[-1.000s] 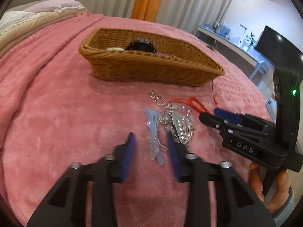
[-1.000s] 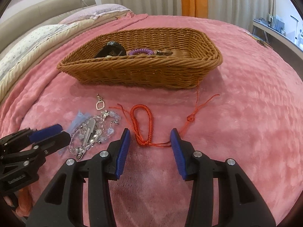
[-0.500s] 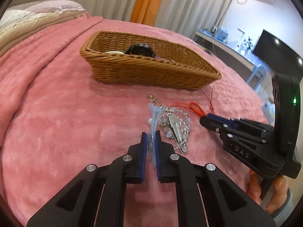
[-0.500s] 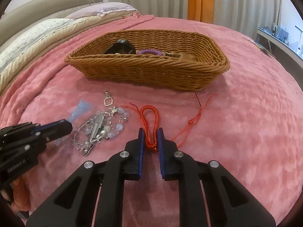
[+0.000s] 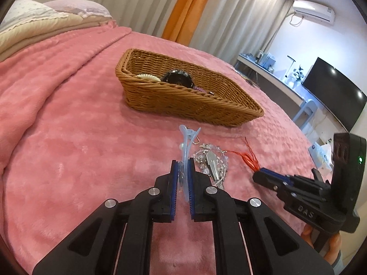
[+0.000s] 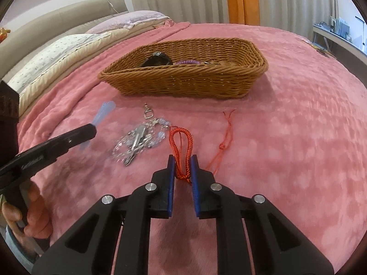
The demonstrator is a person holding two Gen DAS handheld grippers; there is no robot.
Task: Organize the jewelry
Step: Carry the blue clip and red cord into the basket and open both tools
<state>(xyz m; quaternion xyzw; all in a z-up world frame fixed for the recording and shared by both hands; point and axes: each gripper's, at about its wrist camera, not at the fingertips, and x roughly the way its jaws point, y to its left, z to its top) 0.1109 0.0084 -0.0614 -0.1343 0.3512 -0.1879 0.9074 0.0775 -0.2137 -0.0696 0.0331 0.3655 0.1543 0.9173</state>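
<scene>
the pale blue hair clip (image 5: 186,151) stands between the blue pads of the left gripper (image 5: 182,162), its forked end poking up past the fingertips; the jaws are drawn narrow and pinch it near its lower half. it looks lifted off the pink blanket (image 5: 68,137), though from this angle that is hard to be sure of. the clip is translucent plastic with a small pearl-like bead on one side.

the red braided cord (image 6: 182,151) sits between the pads of the right gripper (image 6: 182,158), which are closed to a narrow gap on the loop's lower end; the loop rises ahead of the fingertips and a thin knotted tail trails off to the right over the blanket.

between the two grippers lies a silver beaded chain (image 6: 140,141) with a metal clasp, resting on the blanket just beside the cord and near the clip.

beyond all of this stands a wicker basket (image 6: 183,84) on the blanket, well apart from both grippers. inside it are a black round item (image 5: 177,80), a cream coiled band (image 5: 146,77) and a purple coiled band (image 6: 187,62).
</scene>
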